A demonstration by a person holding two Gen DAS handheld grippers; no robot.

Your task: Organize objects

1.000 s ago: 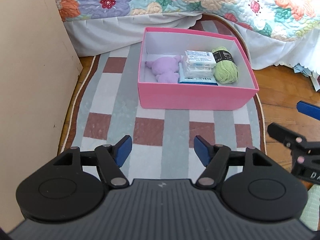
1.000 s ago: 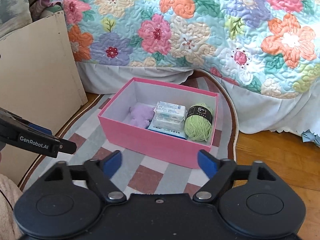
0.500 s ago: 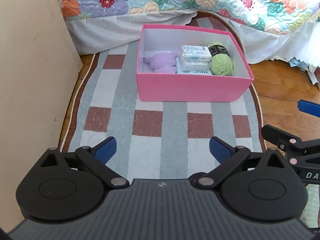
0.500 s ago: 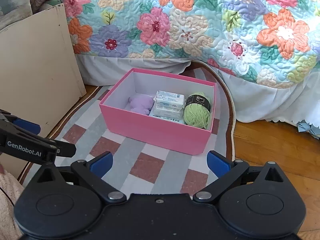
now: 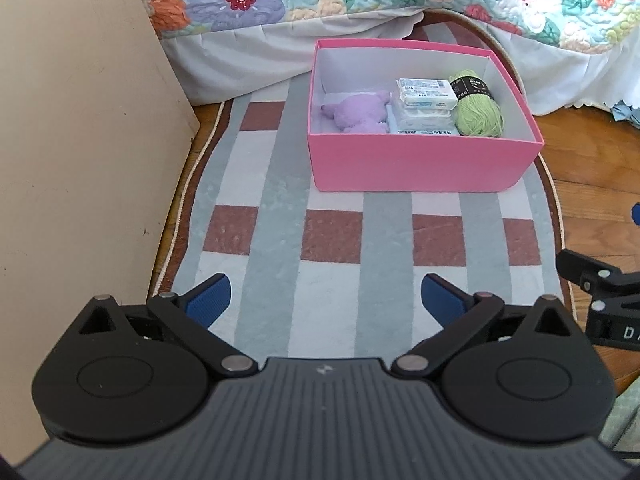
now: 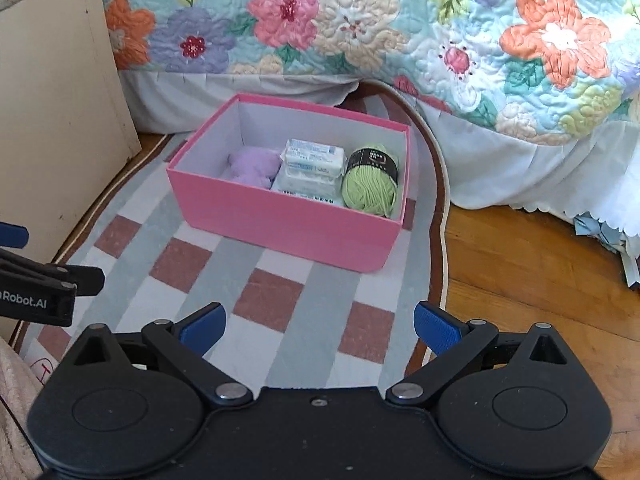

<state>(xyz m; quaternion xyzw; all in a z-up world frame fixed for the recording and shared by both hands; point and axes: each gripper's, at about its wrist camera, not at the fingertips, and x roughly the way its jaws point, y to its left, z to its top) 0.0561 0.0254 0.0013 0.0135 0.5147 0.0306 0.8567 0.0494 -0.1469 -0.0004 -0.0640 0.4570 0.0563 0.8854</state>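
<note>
Two tools hover over a striped, checked rug [image 5: 332, 184] beside a bed draped in a floral quilt [image 6: 400, 20]. The left tool [image 5: 325, 298] and the right tool [image 6: 318, 326] both stand spread wide, blue pads apart, with nothing between them. Farther off on the rug sits an open pink box [image 5: 416, 164]. Inside, along its near wall, a purple plush toy [image 5: 360, 114] lies at the left, stacked white packets [image 5: 424, 100] fill the middle, and a green yarn ball [image 5: 478, 110] with a black label rests at the right. A beige board [image 5: 80, 140] stands at the rug's left edge.
</note>
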